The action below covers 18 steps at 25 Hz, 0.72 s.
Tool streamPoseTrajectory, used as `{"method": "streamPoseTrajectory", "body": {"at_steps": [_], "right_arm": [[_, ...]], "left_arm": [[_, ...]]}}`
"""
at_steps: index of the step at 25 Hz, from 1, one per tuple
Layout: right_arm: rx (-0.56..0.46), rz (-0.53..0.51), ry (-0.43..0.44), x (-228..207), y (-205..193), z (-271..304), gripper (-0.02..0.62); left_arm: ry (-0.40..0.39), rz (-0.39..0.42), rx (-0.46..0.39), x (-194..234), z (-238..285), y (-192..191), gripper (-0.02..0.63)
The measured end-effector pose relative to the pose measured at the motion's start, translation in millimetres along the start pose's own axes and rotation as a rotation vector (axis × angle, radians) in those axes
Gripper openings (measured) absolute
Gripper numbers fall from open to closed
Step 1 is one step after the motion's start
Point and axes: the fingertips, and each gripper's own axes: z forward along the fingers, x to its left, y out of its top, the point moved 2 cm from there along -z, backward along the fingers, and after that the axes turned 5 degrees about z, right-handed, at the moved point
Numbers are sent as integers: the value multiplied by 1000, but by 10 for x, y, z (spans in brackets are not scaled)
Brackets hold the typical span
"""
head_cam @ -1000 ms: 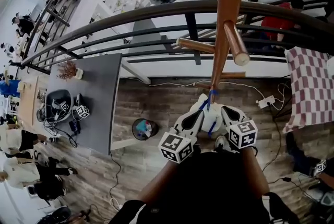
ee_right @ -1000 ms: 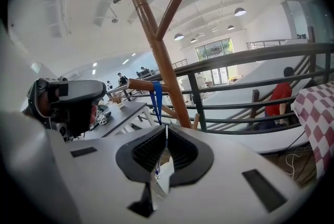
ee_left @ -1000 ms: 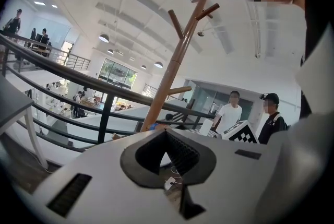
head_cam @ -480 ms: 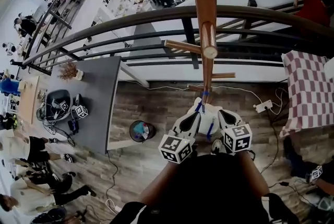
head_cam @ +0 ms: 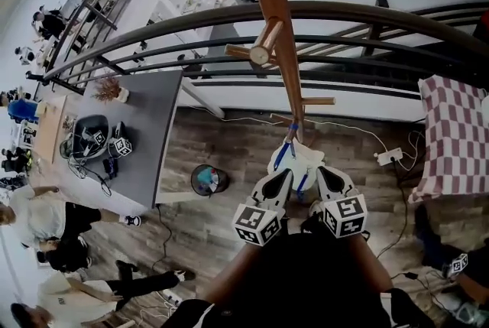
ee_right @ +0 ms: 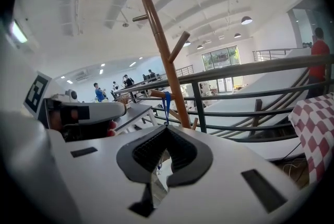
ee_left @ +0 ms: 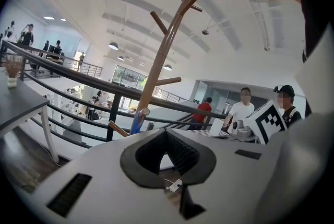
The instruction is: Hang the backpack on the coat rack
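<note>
A tall wooden coat rack [head_cam: 279, 36] with stub pegs stands by the railing; it also shows as the coat rack [ee_left: 156, 66] and the coat rack [ee_right: 162, 45]. A white backpack [head_cam: 304, 158] with blue straps hangs low against its pole, a blue strap [ee_right: 166, 105] looped on a low peg. The same strap [ee_left: 136, 121] shows beside the pole. My left gripper [head_cam: 281, 173] and right gripper [head_cam: 321, 170] flank the backpack. The left gripper [ee_left: 166, 131] and right gripper [ee_right: 166, 129] both have their tips together, with nothing seen between them.
A dark metal railing [head_cam: 229, 17] runs behind the rack. A grey table [head_cam: 145, 143] with gear stands at the left, a round bin [head_cam: 208, 183] beside it. A checked cloth [head_cam: 454, 135] and a power strip [head_cam: 384, 157] lie at the right. People move about at the far left.
The head view has swung, so the rack's top now leans left. Both grippers stay beside the backpack, slightly lower in the picture. People at the left have walked.
</note>
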Motion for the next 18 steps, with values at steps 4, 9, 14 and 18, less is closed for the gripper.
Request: {"method": "streamPoseTrajectory", "body": {"at_steps": [4,9,14,18], "right_arm": [[-5,-28,30,82,-30,-132,15],[-23,-65,42,148,30,-207,15],[-58,-63,23,288,84,-256,15],[-83,-67,17,378,119,-254,15]], "left_arm": [[33,11,13,-88,-134,-74,8],[24,32,-2,-132,-195,-55,8],[8,57,-17,-64,-278,15,8],[8,70,-43,24,-338,100,8]]}}
